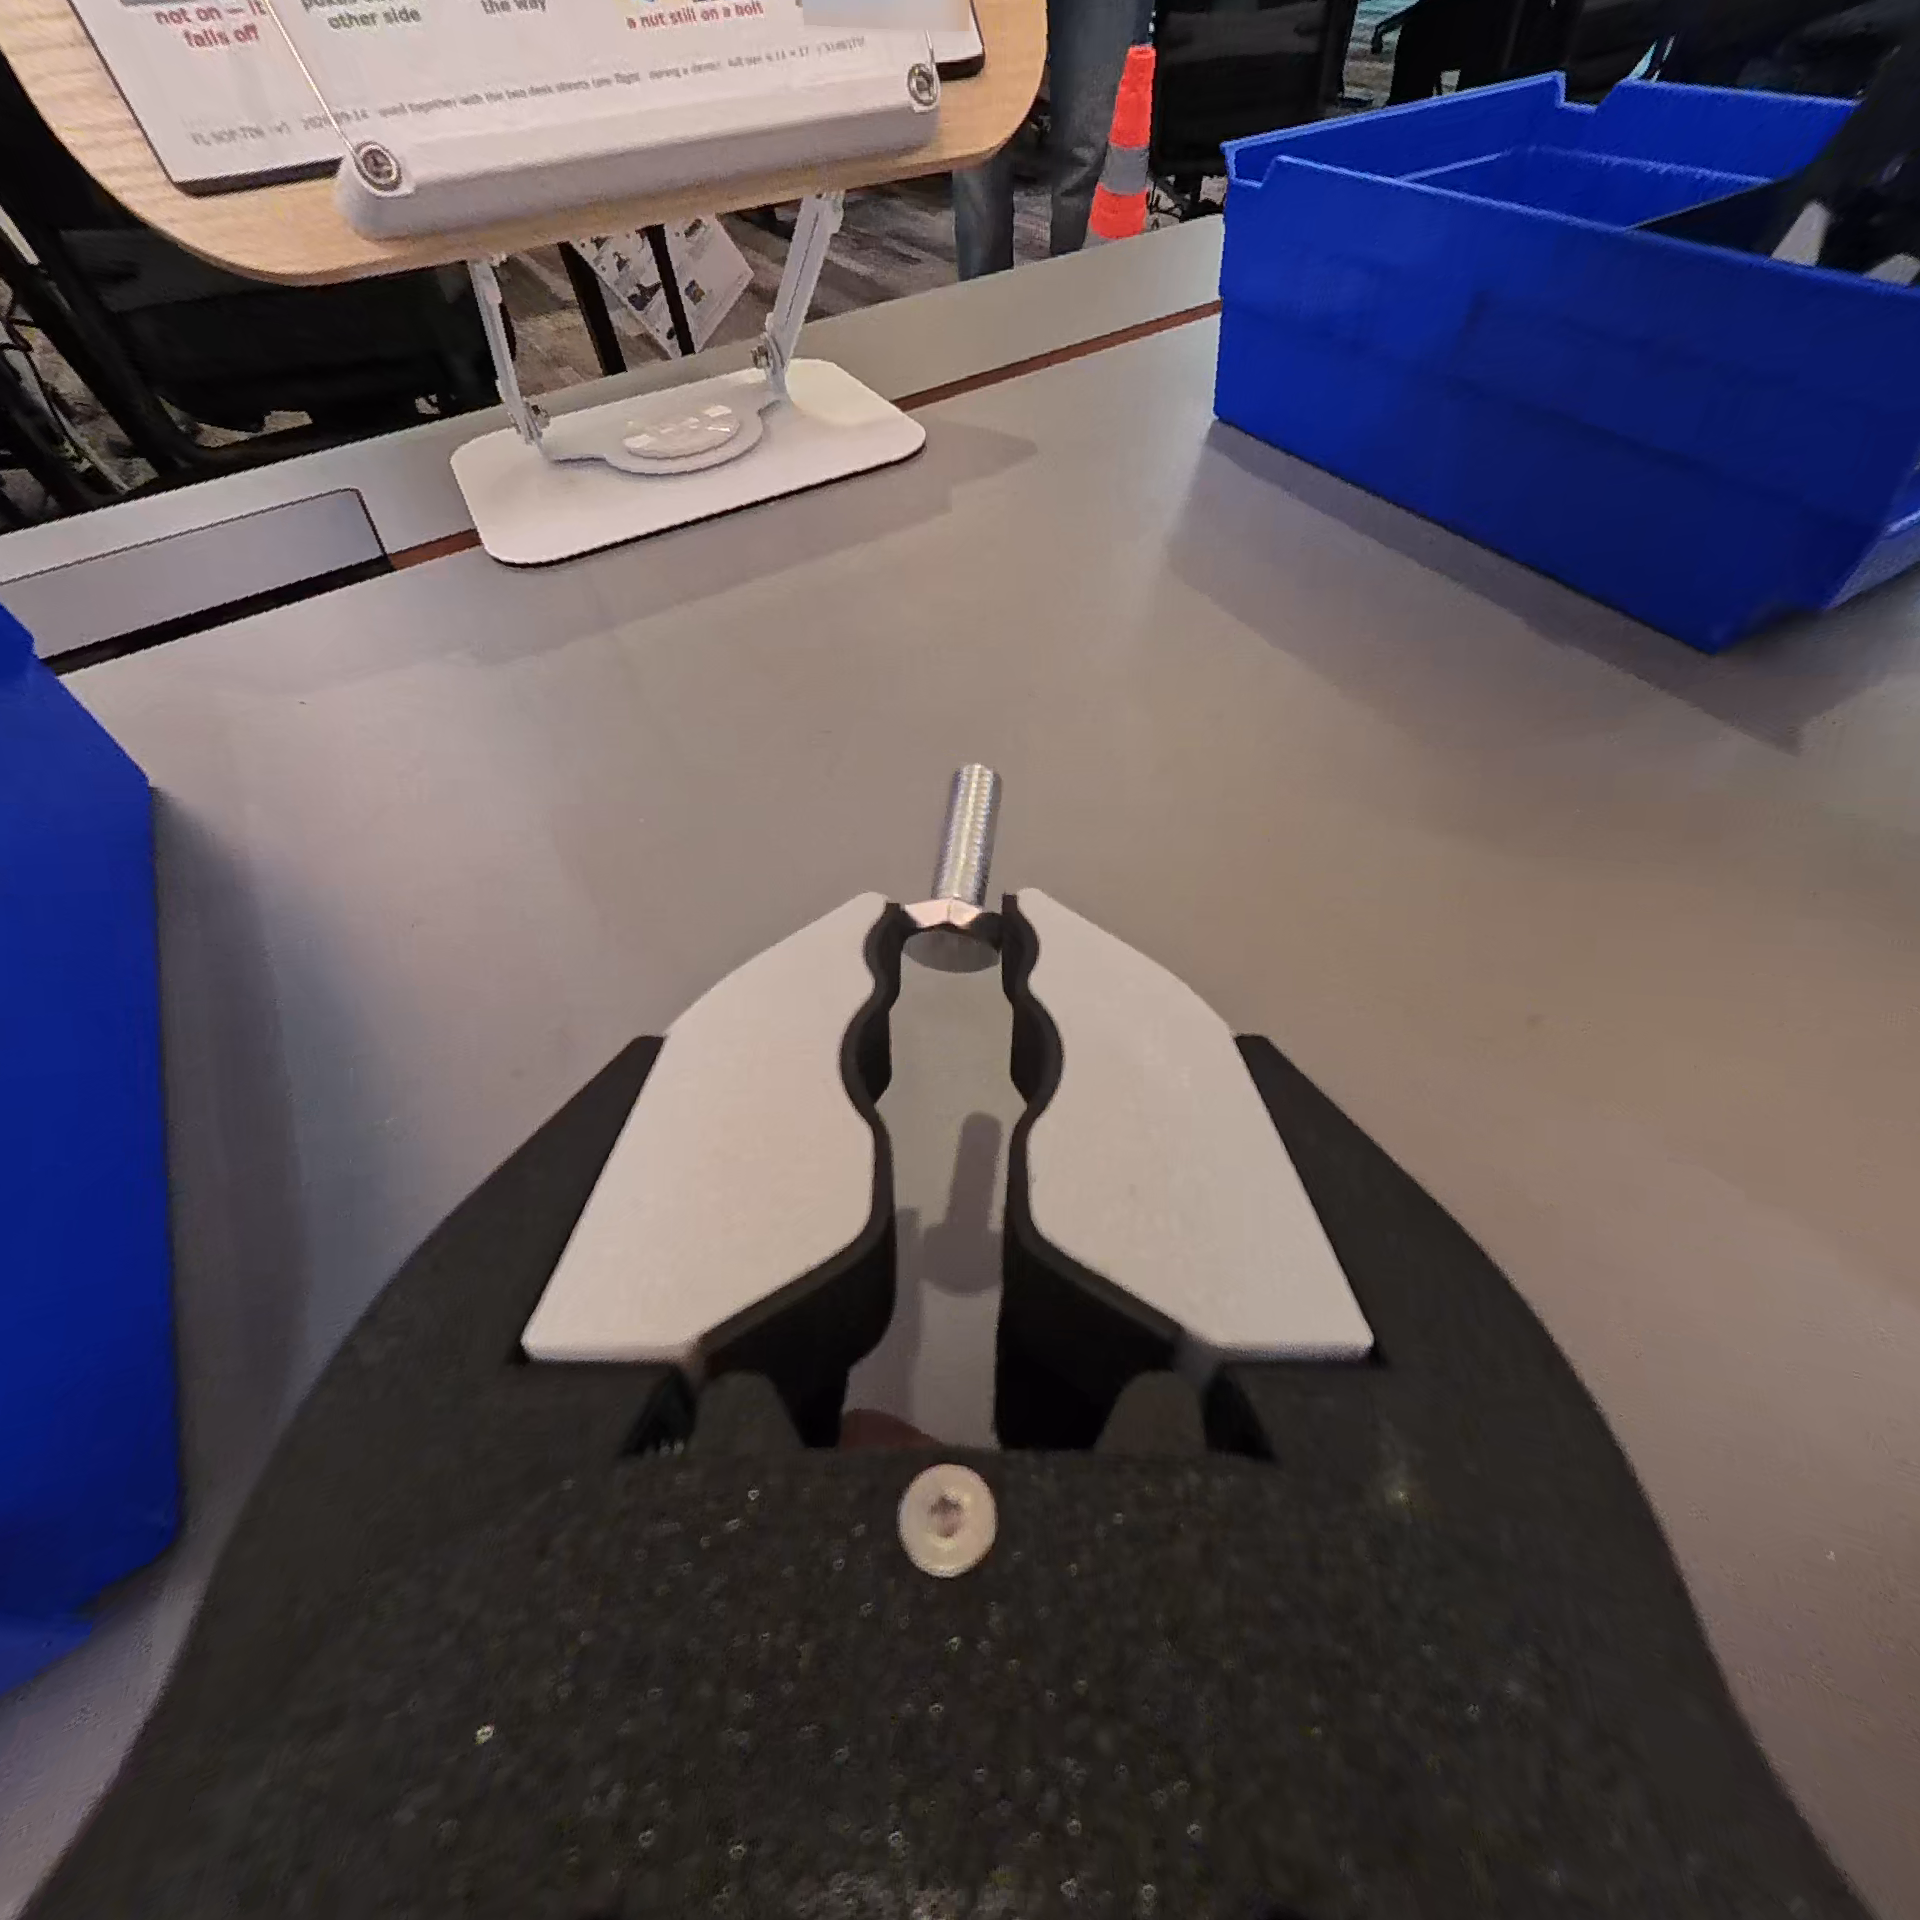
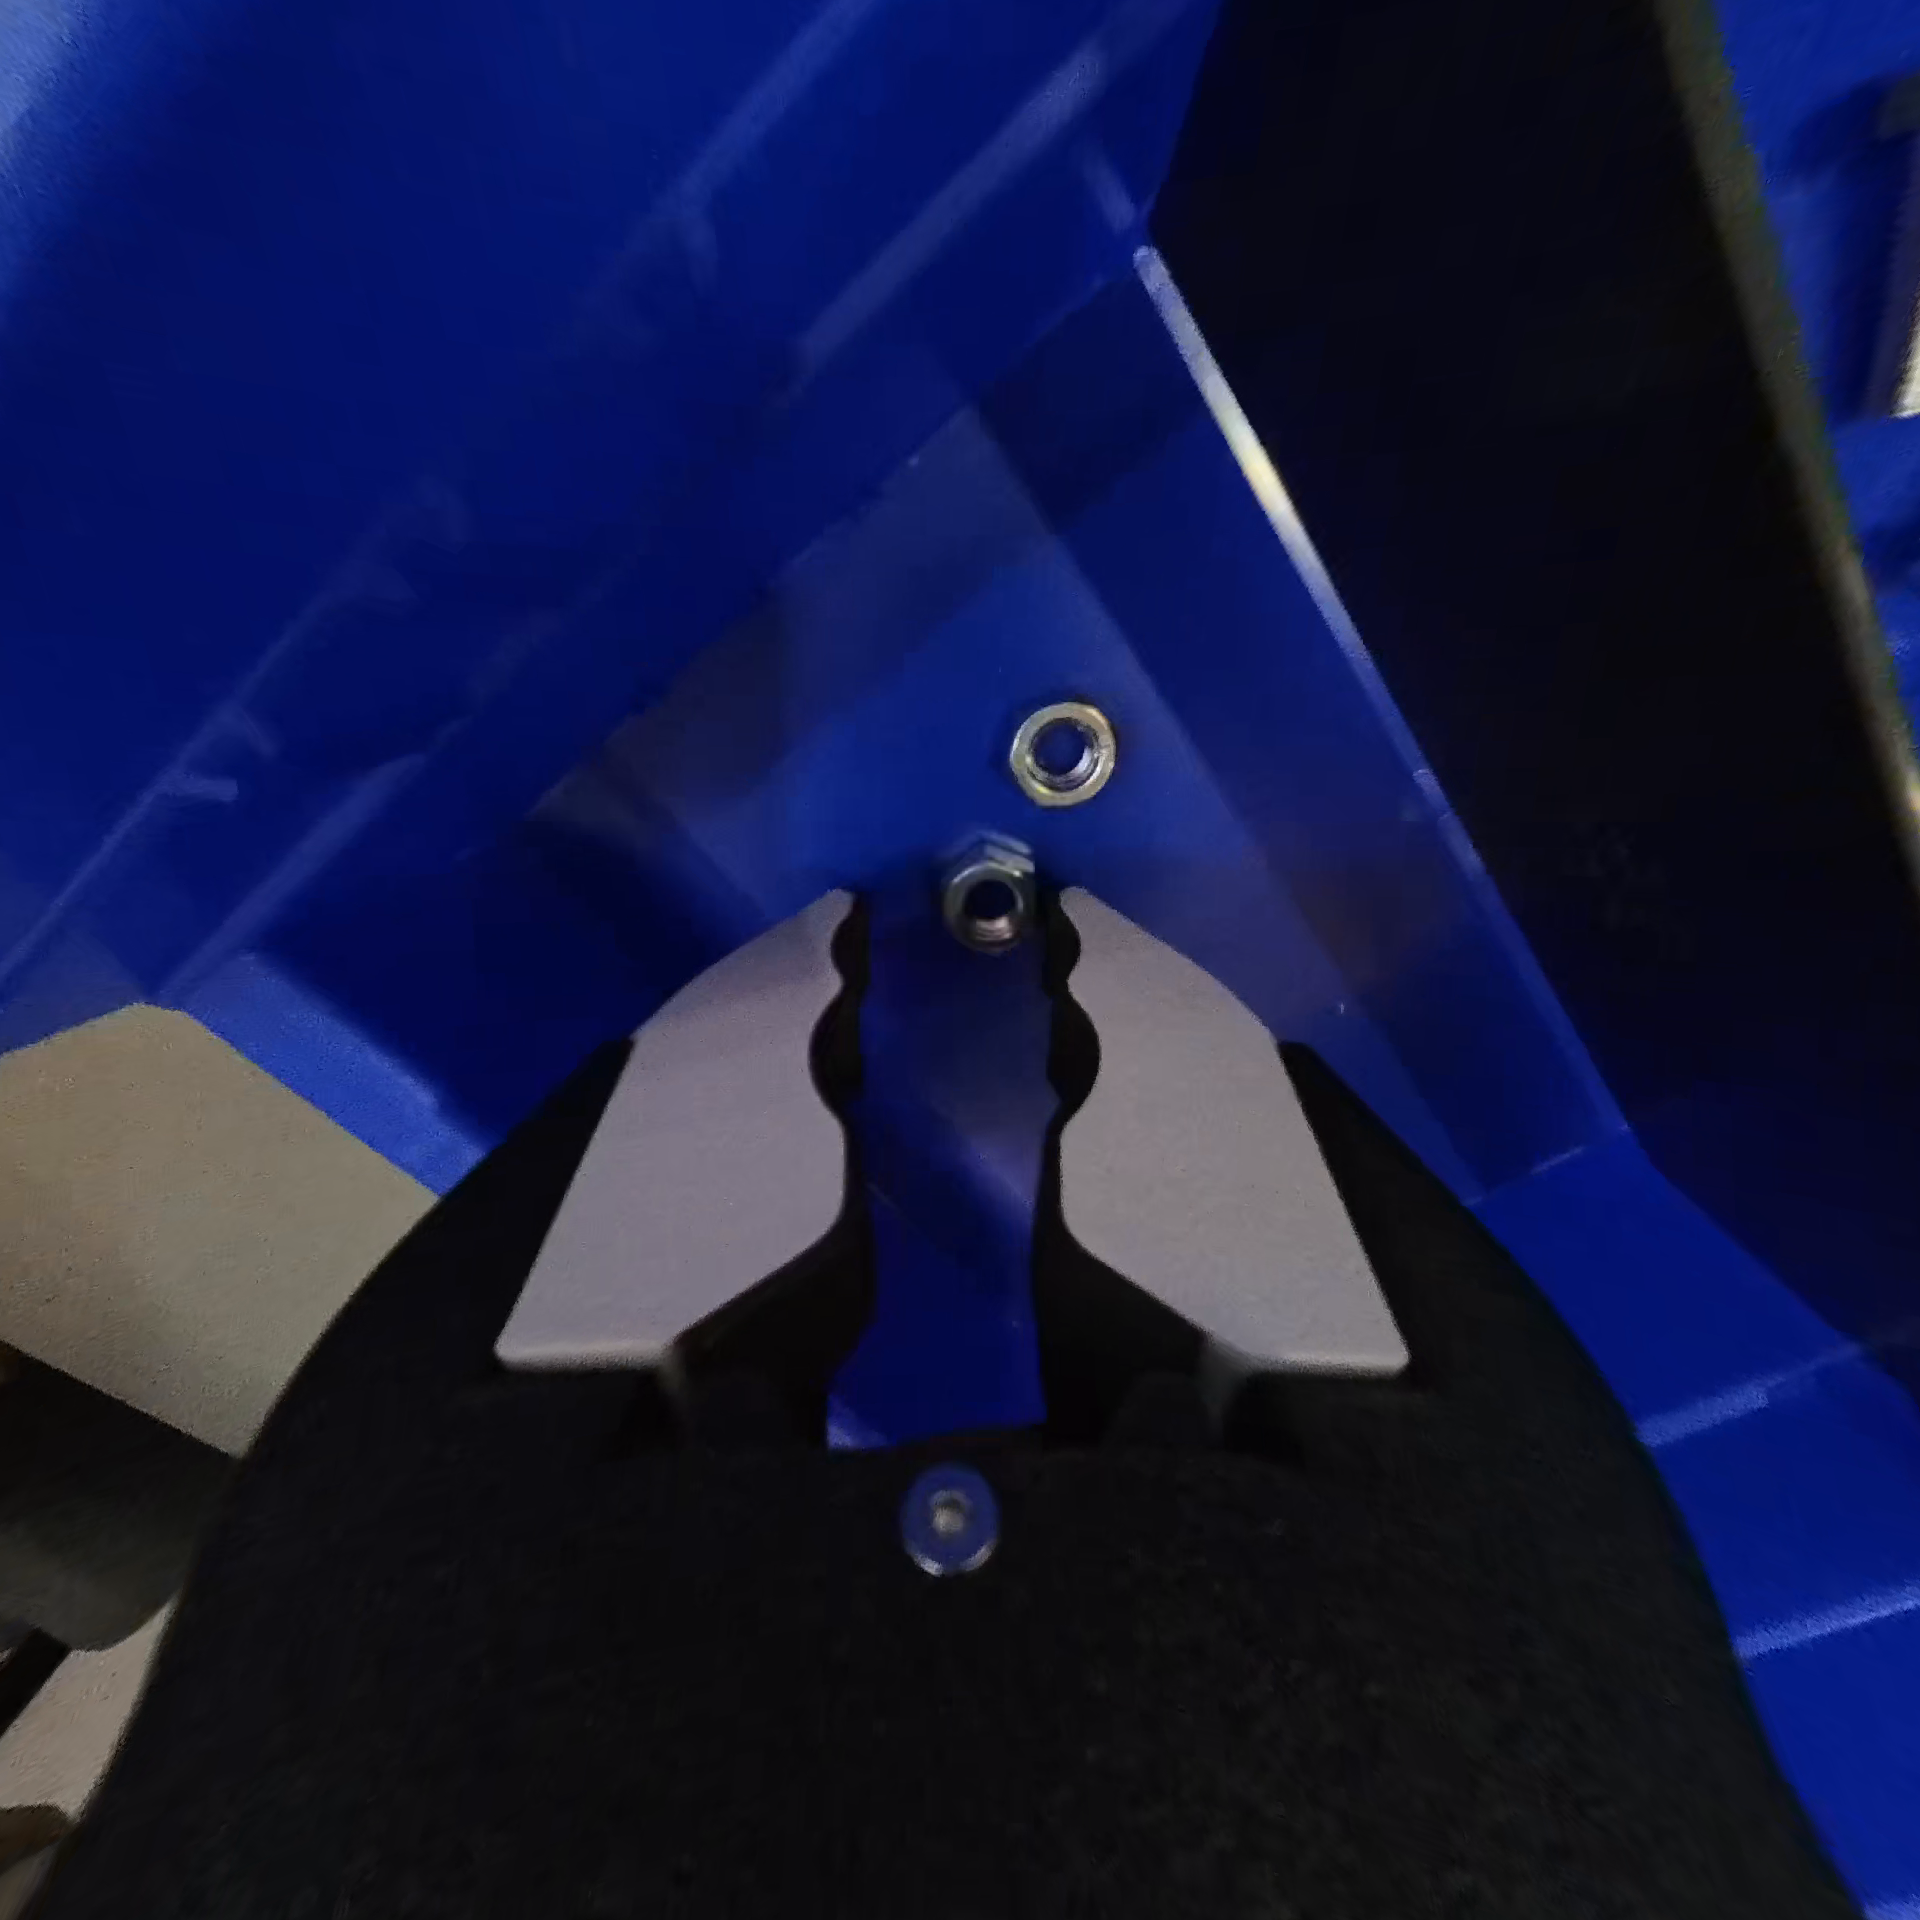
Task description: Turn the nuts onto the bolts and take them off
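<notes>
Left gripper [image 1: 951, 920] pinches my silver hex-head bolt [image 1: 966, 847] at frame centre. Right gripper [image 2: 961, 899], jaws slightly parted inside the blue plastic bin [image 2: 520, 416], straddles a small steel nut [image 2: 982, 902]; off-centre closure could flick it away.

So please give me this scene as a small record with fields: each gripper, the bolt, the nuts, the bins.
left gripper: shut on the bolt's hex head
bolt: bare thread pointing away over the grey table, no nut on it
right gripper: inside the blue bin, fingertips either side of a nut, contact unclear
nut at fingertips: on the bin floor
second nut: lying flat just beyond
other blue bin: at the left edge
</notes>
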